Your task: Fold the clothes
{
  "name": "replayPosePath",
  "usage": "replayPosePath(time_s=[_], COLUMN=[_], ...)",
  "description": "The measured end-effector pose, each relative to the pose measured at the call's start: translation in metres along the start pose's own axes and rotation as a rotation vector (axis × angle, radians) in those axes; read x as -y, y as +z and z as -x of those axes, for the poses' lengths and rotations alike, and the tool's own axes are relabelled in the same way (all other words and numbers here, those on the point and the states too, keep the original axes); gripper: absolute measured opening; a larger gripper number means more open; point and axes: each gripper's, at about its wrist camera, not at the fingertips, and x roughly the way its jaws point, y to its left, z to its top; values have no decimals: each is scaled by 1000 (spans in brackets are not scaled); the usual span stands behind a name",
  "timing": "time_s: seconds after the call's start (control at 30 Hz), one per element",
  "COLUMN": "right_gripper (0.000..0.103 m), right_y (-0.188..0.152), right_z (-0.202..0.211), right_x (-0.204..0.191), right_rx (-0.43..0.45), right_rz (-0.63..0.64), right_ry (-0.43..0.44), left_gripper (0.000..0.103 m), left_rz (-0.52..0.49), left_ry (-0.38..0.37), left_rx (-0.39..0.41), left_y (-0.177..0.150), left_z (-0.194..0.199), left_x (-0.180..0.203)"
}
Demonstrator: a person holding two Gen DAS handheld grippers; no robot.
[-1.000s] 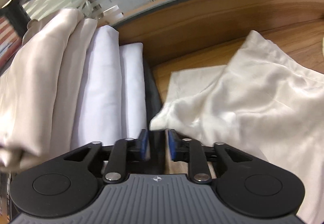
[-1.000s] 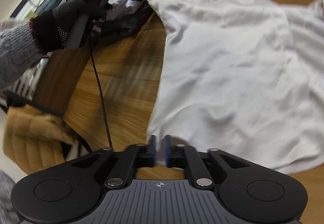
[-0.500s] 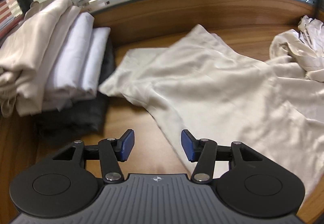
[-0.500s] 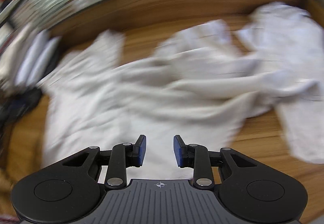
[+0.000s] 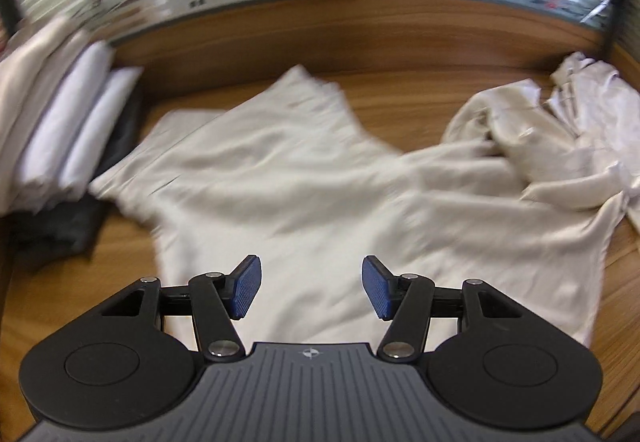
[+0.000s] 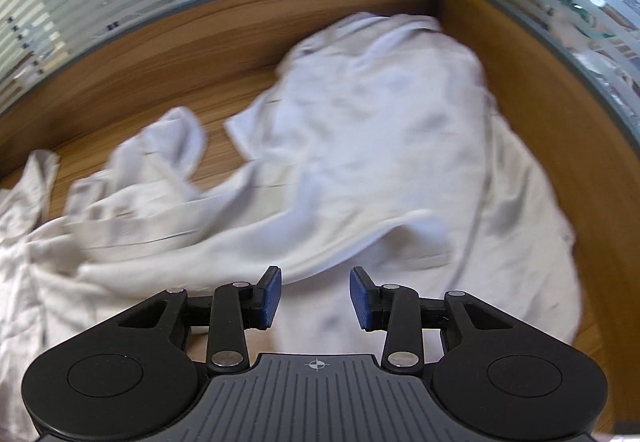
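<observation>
The left hand-held gripper (image 5: pixel 311 292) is hovering over a cream shirt (image 5: pixel 304 186) lying spread on the wood surface (image 5: pixel 400 110), jaws opening and pinching nothing. The right hand-held gripper (image 6: pixel 315 298) is opening too (empty), above a crumpled pale heap (image 6: pixel 380 146); folded clothes (image 5: pixel 60 122) are sitting stacked at left

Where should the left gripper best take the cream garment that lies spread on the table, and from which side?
Probably the cream garment at its left corner, which lies flat and free beside the folded stack. Come from the left over bare table. The left gripper, jaws opening, holds nothing.
</observation>
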Motion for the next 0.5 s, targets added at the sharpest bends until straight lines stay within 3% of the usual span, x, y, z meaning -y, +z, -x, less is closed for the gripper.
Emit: replayPosePath(time_s=[0.3, 0.5], right_gripper=[46, 57], right_y=[13, 23], right_z=[-26, -46], right_x=[54, 66], right_rx=[-5, -8], right_rz=[5, 53], right_ry=[-18, 26], left_gripper=[62, 62], left_rz=[2, -9], left_ry=[-137, -213], left_rx=[-10, -69], left_y=[82, 125], left_z=[-42, -85], left_x=[89, 133])
